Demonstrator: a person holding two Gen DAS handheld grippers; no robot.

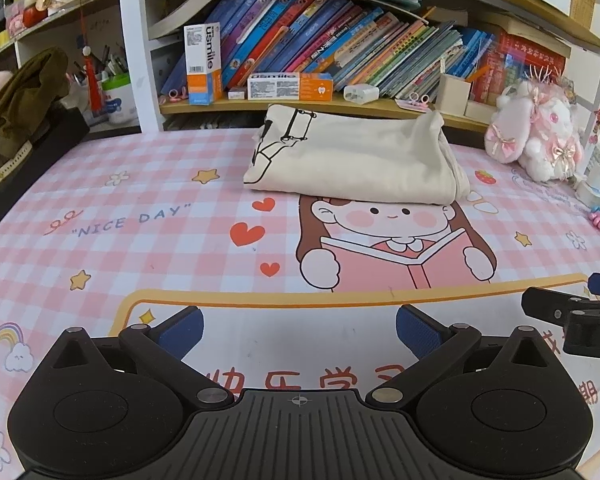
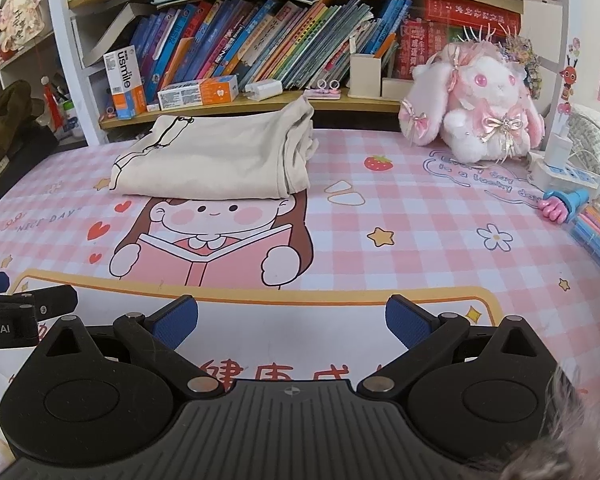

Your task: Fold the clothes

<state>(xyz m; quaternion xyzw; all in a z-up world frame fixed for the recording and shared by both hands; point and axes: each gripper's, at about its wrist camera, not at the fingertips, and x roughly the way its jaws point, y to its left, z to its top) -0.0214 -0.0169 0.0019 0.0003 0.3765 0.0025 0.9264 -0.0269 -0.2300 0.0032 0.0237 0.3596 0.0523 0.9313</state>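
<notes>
A cream garment (image 1: 356, 160) with a black line print lies folded into a compact rectangle at the far middle of the pink checked desk mat (image 1: 140, 240). It also shows in the right wrist view (image 2: 216, 160), far left of centre. My left gripper (image 1: 299, 328) is open and empty, low over the mat's near edge, well short of the garment. My right gripper (image 2: 292, 320) is open and empty, beside the left one, also well short of the garment. Each gripper's side shows in the other's view: the right one (image 1: 580, 316), the left one (image 2: 16, 312).
A bookshelf (image 1: 320, 48) of books and toothpaste boxes runs behind the desk. A pink plush rabbit (image 2: 476, 108) sits at the back right. A power strip (image 2: 560, 172), a blue-pink toy (image 2: 564, 204) and pens line the right edge. A dark olive garment (image 1: 16, 100) hangs at left.
</notes>
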